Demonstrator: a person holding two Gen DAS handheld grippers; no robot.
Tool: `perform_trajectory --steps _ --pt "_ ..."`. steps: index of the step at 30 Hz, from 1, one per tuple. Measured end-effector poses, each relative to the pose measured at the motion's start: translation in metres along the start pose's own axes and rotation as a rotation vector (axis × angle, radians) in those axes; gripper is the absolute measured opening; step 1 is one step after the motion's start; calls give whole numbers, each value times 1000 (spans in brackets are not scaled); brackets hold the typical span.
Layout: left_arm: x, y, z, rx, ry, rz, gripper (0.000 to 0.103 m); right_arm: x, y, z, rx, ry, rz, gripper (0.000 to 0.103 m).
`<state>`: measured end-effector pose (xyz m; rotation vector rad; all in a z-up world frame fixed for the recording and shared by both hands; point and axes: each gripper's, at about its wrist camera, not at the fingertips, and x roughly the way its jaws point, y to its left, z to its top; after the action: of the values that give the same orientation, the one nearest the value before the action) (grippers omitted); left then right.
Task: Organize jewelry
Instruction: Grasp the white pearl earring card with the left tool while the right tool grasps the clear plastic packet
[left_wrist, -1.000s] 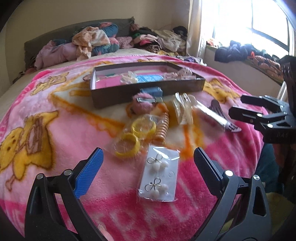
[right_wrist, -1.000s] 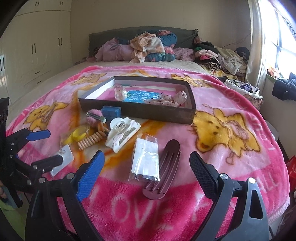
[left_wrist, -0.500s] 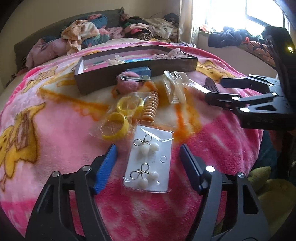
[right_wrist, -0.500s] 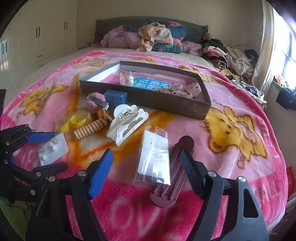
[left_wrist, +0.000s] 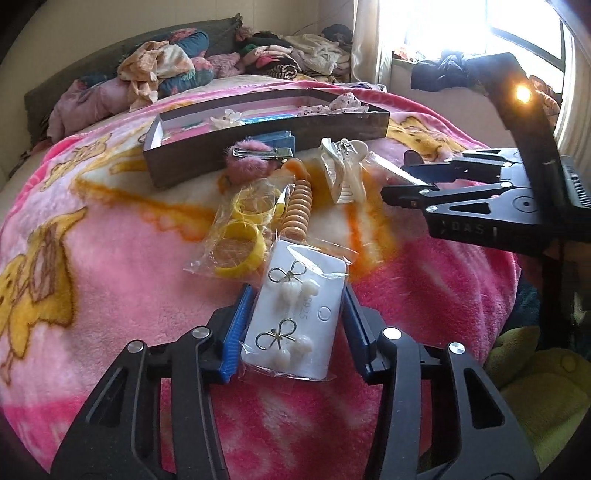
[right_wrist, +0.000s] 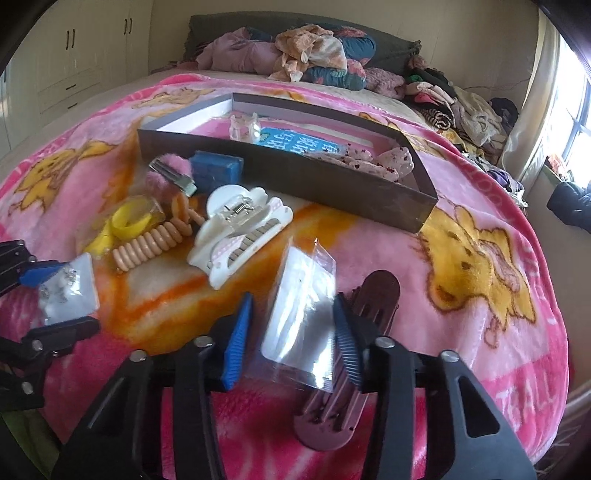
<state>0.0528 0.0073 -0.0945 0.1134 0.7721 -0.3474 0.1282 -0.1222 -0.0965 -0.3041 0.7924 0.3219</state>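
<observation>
My left gripper straddles a white card of bow-and-pearl earrings in a clear bag on the pink blanket; its fingers touch or nearly touch the card's edges. My right gripper straddles a second clear bag holding a white card, with a gap left on the blue-pad side. A dark brown open box lies further back and holds a few items. It also shows in the left wrist view. The left gripper shows at the left edge of the right wrist view.
Between grippers and box lie yellow bangles in a bag, an orange coil tie, a white claw clip, a pink fluffy clip and a blue block. A brown hair clip lies right of my right gripper. Clothes are piled at the headboard.
Both grippers moved forward and down onto their bagged cards, and their jaws narrowed from wide open to close around the cards.
</observation>
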Motion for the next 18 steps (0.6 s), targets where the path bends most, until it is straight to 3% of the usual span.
perform_trajectory --steps 7,11,18 --pt "-11 5 -1 -18 -2 -11 37 -13 -15 0 102 -31 132 24" --pt "-16 8 1 -27 -6 -5 37 -20 -20 -2 152 -37 203 23" --pt "-21 11 13 -51 -35 -1 37 -35 -24 -2 196 -61 244 22"
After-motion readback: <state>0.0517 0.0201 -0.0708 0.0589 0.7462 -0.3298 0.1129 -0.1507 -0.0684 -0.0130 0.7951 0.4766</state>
